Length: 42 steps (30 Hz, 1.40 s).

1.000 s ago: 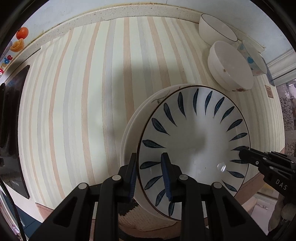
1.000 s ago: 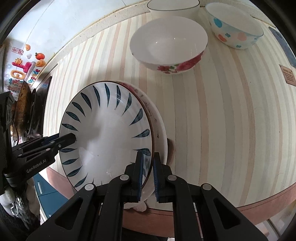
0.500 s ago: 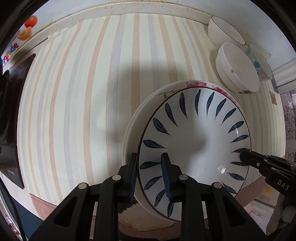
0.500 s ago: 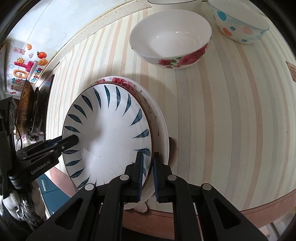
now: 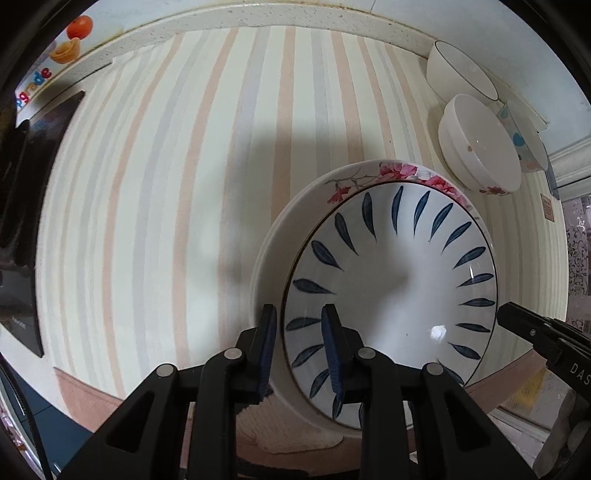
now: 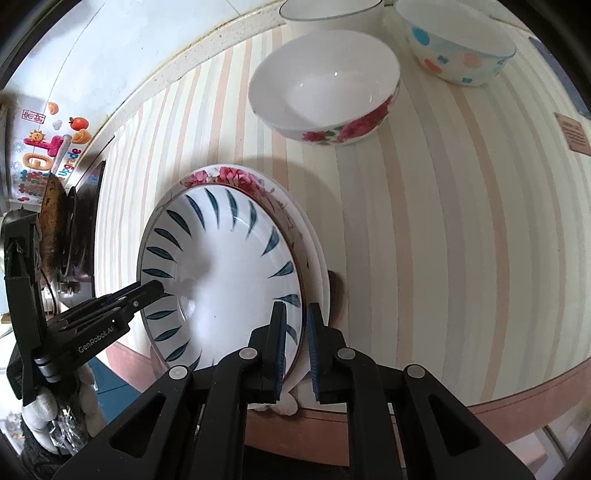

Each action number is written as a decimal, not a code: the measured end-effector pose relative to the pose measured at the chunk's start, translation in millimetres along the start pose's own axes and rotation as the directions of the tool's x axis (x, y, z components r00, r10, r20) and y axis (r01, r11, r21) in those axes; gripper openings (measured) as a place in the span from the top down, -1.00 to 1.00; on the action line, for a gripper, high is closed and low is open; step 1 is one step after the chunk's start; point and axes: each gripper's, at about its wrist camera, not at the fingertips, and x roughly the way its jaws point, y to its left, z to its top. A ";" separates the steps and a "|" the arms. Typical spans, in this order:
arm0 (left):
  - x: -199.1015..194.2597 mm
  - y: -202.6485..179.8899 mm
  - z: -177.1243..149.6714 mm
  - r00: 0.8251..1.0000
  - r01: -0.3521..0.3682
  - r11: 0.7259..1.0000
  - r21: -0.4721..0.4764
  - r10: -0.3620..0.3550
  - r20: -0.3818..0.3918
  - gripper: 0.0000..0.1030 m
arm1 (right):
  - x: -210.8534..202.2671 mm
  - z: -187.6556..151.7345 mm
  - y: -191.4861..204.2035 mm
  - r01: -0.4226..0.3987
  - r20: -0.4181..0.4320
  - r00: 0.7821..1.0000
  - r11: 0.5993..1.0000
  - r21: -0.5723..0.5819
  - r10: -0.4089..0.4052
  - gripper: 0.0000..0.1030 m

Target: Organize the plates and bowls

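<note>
A white plate with blue leaf marks (image 5: 391, 295) lies on top of a larger red-flower plate (image 5: 295, 206), over the near edge of the striped table. My left gripper (image 5: 299, 350) is shut on the stacked plates' left rim. My right gripper (image 6: 295, 338) is shut on their right rim, and it also shows in the left wrist view (image 5: 532, 332). The blue-leaf plate (image 6: 221, 273) and the flower plate (image 6: 236, 175) also show in the right wrist view. Three bowls stand at the back: a red-flower bowl (image 6: 325, 88), a polka-dot bowl (image 6: 458, 40) and a plain white bowl (image 6: 332, 11).
The striped tabletop (image 5: 166, 184) stretches left and back to a speckled stone ledge (image 5: 221, 18). A dark stove and pan (image 6: 55, 229) stand beyond the table's left end. A small brown label (image 6: 576, 133) lies at the right.
Both grippers have carried the stacked plates further back over the table and a little lower. The flower plate's red rim shows more. Both grips are unchanged.
</note>
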 end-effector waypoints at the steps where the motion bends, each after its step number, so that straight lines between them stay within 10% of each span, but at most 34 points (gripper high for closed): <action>1: -5.1 0.7 -1.7 1.000 -0.006 1.000 -0.001 0.006 0.007 0.56 | -3.7 -2.6 1.8 0.005 0.007 1.000 1.000 -0.007 -0.005 0.73; 28: -174.2 -27.9 -130.2 0.973 0.019 0.996 0.087 -0.038 0.229 0.55 | -174.9 -161.2 83.5 -0.060 0.246 0.965 0.989 -0.132 0.091 0.72; 42: -120.6 -95.3 -53.5 0.980 0.048 0.999 -0.009 -0.045 0.194 0.45 | -164.7 -101.2 -8.5 -0.114 0.223 0.967 0.992 -0.057 0.124 0.30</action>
